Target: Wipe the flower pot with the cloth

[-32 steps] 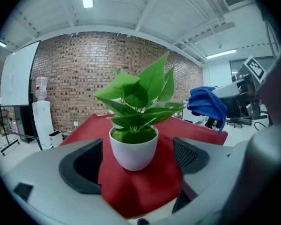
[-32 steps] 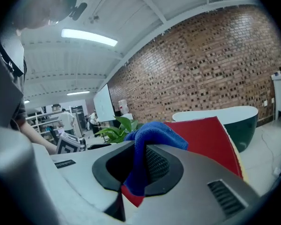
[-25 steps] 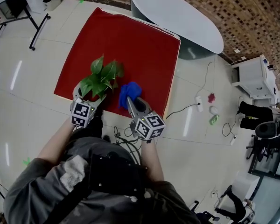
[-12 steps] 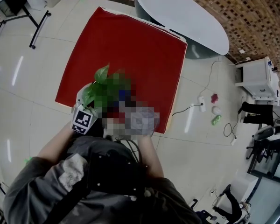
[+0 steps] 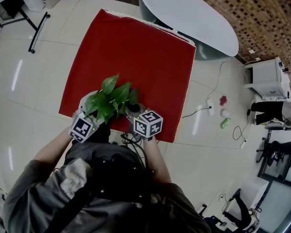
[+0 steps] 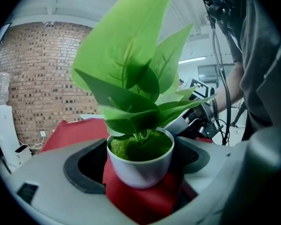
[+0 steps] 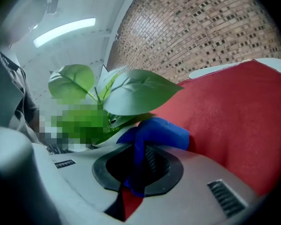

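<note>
1. Head view: the square table draped in red fabric [image 5: 136, 47] fills the middle of the scene. Its far part is bare, and all the work sits at the near edge, close to the person's body.
2. The leafy green plant in a small round white pot [image 6: 136, 171] stands at that near edge. Broad leaves [image 5: 111, 97] spread over the pot and hide it from above.
3. In the left gripper view, the left claw [image 6: 140, 159] grasps the white pot, with a dark pad against each side of it and red fabric under its base. I cannot tell whether the pot is lifted or resting.
4. In the right gripper view, the right claw [image 7: 138, 170] is clenched on the bright blue cloth [image 7: 160, 132]. A narrow fold runs down between the jaws, and the bunched end sticks out right beside the pot, under a leaf.
5. Risks, as I judge them:
   - The pot is close to the table edge, so a hard sideways wipe could push or tip it off if the left grip gives on the smooth round wall.
   - Only a thin fold of cloth is pinched, so friction on the pot could drag it out.
   - The leaves hide the contact from above, so the stroke may crush foliage instead of cleaning the wall.
</note>
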`<state>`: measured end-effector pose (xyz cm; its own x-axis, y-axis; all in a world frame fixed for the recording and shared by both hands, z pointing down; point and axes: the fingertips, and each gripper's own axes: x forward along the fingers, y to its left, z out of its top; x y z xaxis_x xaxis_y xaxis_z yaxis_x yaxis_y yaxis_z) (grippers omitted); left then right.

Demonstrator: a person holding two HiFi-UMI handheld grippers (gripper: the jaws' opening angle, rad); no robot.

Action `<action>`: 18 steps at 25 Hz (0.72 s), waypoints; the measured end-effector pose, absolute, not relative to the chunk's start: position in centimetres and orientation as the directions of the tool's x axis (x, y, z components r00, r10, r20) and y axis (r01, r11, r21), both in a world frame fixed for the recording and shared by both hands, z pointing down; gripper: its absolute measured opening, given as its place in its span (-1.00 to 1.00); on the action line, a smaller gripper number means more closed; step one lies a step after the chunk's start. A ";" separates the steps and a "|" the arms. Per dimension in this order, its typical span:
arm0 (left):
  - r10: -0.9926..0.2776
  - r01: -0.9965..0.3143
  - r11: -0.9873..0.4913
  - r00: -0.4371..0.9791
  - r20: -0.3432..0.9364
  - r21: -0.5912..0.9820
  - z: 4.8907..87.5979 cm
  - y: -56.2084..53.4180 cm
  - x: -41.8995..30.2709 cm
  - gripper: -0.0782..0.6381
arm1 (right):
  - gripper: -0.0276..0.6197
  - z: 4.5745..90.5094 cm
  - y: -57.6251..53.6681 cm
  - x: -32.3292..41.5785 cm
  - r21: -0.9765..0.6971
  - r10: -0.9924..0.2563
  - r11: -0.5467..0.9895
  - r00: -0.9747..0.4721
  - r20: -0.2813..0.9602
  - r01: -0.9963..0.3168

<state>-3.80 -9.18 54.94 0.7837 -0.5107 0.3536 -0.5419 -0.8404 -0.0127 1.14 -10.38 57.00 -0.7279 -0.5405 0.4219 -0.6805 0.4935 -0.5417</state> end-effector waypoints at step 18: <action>-0.391 -0.428 -0.904 0.830 0.399 0.004 56.0 -9.4 -6.0 0.54 | -0.74 58.4 -9.9 0.2 -0.453 -0.500 0.538 -0.702 0.507 -0.710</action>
<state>-6.02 -9.42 56.01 0.8297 -0.3909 0.3986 -0.4278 -0.9039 0.0041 0.18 -9.89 58.44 -0.7022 -0.4997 0.5072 -0.7105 0.5382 -0.4535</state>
